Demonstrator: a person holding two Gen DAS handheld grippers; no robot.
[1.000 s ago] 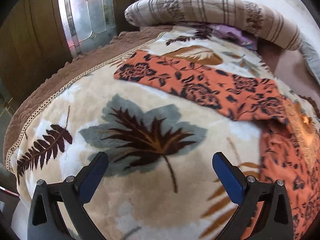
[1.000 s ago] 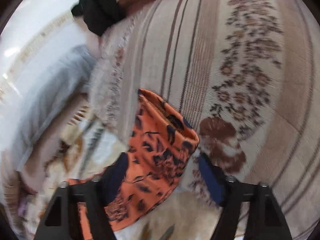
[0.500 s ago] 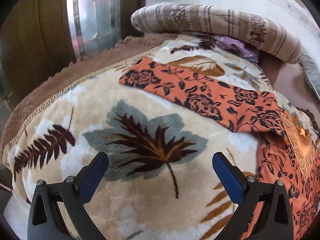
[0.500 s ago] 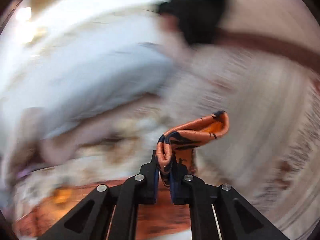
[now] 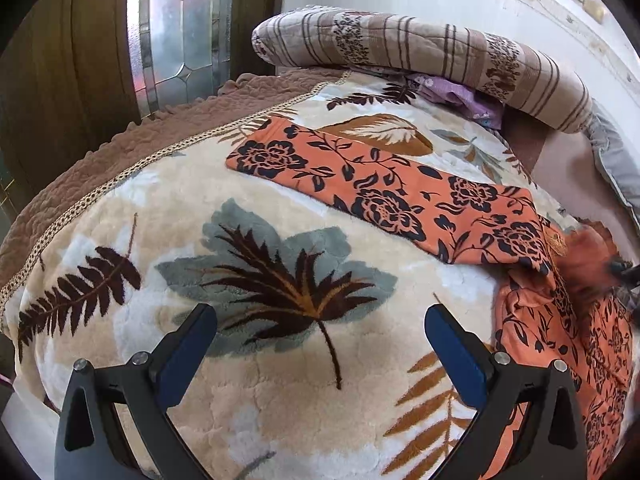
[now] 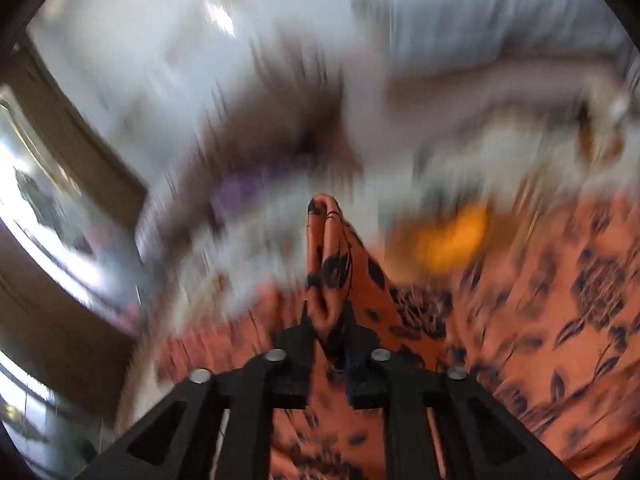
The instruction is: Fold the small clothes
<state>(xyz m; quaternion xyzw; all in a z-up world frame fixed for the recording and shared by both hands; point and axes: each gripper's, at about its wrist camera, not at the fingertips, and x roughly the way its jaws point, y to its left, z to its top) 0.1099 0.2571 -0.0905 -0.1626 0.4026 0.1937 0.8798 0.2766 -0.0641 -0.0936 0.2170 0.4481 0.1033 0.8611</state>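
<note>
Door with leaded glass panel (image 5: pixel 180 32) at far left; not involved.

Left gripper (image 5: pixel 320 340): jaws spread wide, nothing between them, hovering over the leaf-print plush blanket (image 5: pixel 160 208), clear of any cloth.

Orange floral garment (image 5: pixel 384 188): spread on the blanket, centre to right. One long flat panel runs diagonally toward the door; the rest bunched and rumpled at the right edge of the left wrist view.

Handling, judged: thin woven cloth, light, fully limp, no stiffness to hold a shape. Likely to drag and cling on the plush pile rather than slide, so lift and lay rather than push. Not fragile. Best holds: hems and corners, pinched through both layers; the free far end of the flat panel looks the cleanest spot for the idle left gripper.

Rolled striped quilt (image 5: pixel 420 40) and purple cloth (image 5: pixel 460 96) at the back right, well apart from the work.

Right gripper (image 6: pixel 328 332): heavy motion blur all round. Jaws just been opening, yet narrow in the frame, with an upright doubled fold (image 6: pixel 326 248) of the orange garment between the pads, seemingly pinched. Fold raised above the rest of the garment.

Containers: none seen in either view.
</note>
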